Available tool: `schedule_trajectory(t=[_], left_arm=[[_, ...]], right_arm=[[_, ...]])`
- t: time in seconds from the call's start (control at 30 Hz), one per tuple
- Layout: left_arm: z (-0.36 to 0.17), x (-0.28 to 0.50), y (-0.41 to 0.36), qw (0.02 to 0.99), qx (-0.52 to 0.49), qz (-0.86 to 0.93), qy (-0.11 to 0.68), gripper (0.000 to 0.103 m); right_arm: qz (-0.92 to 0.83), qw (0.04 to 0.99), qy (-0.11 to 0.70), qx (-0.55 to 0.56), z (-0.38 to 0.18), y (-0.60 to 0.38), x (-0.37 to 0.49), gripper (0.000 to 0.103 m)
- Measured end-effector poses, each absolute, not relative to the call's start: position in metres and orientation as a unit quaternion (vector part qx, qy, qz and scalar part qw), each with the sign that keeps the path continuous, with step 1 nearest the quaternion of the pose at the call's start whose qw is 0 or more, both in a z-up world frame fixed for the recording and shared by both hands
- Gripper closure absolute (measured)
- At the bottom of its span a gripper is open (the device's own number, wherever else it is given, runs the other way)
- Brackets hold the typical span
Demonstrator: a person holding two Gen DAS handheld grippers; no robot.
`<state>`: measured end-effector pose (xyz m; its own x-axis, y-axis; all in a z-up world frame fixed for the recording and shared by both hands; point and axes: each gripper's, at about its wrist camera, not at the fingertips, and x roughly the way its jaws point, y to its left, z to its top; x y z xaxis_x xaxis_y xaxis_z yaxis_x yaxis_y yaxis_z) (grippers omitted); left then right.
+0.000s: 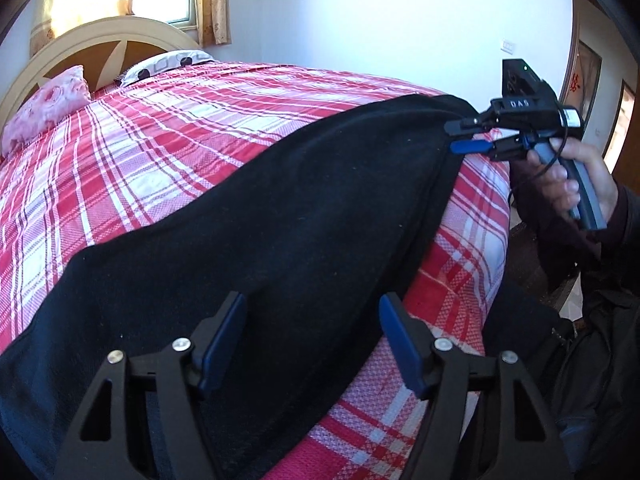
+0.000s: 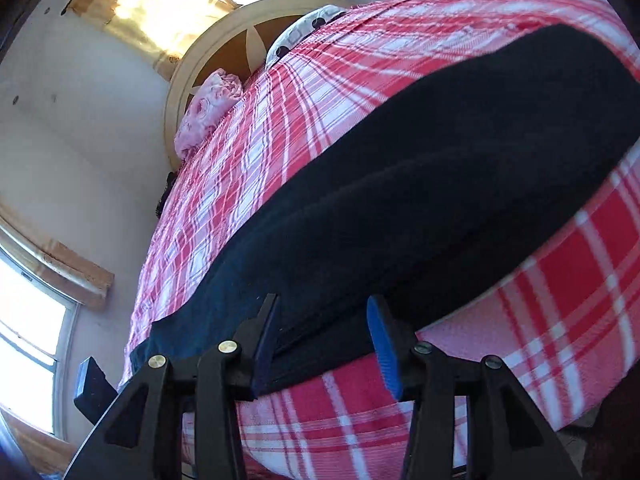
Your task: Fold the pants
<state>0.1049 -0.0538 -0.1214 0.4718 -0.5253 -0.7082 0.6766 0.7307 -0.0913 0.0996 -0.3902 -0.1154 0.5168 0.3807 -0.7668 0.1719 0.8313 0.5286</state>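
Black pants (image 1: pixel 260 216) lie flat along the plaid bed (image 1: pixel 140 140); the left gripper (image 1: pixel 312 344) and right gripper (image 2: pixel 320 344) hover open and empty, best closing squarely on the near edge.

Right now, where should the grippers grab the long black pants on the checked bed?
Grip the long black pants at the near edge, one end each, coming from the bed's front side. They lie flat and stretched lengthwise along the red-and-white checked bedspread, and only that edge sits before the open left gripper and right gripper.
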Motion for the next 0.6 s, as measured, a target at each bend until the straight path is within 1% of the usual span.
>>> schedule_trajectory(t=[0.13,0.2,0.23,0.27,0.3,0.37,0.4,0.43,0.5,0.53,0.6], left_arm=[[-0.122,0.106,-0.054,0.851,0.095,-0.355,0.376,0.039],[-0.121,0.106,-0.053,0.851,0.094,-0.355,0.375,0.041],[-0.121,0.106,-0.053,0.850,0.093,-0.357,0.375,0.046],[-0.121,0.106,-0.053,0.849,0.093,-0.359,0.376,0.048],[-0.121,0.105,-0.052,0.849,0.091,-0.360,0.375,0.048],[-0.120,0.105,-0.050,0.849,0.085,-0.363,0.373,0.048],[-0.120,0.105,-0.049,0.849,0.083,-0.365,0.372,0.050],[-0.120,0.104,-0.048,0.847,0.079,-0.370,0.372,0.059],[-0.121,0.104,-0.047,0.842,0.076,-0.379,0.377,0.068],[-0.122,0.104,-0.046,0.841,0.077,-0.379,0.379,0.072],[-0.121,0.104,-0.044,0.838,0.069,-0.384,0.381,0.074]], right_arm=[[0.075,0.821,0.487,0.287,-0.119,-0.378,0.103,0.059],[0.078,0.822,0.483,0.291,-0.121,-0.375,0.105,0.066],[0.078,0.823,0.481,0.291,-0.121,-0.375,0.108,0.078],[0.077,0.826,0.480,0.287,-0.123,-0.372,0.111,0.094],[0.078,0.827,0.478,0.284,-0.124,-0.370,0.112,0.097],[0.086,0.829,0.476,0.281,-0.124,-0.366,0.113,0.098],[0.088,0.831,0.475,0.277,-0.123,-0.365,0.112,0.098],[0.090,0.833,0.472,0.276,-0.119,-0.364,0.111,0.098],[0.095,0.839,0.462,0.271,-0.107,-0.364,0.106,0.098],[0.095,0.844,0.458,0.264,-0.100,-0.365,0.102,0.098],[0.097,0.847,0.455,0.256,-0.092,-0.365,0.096,0.099]])
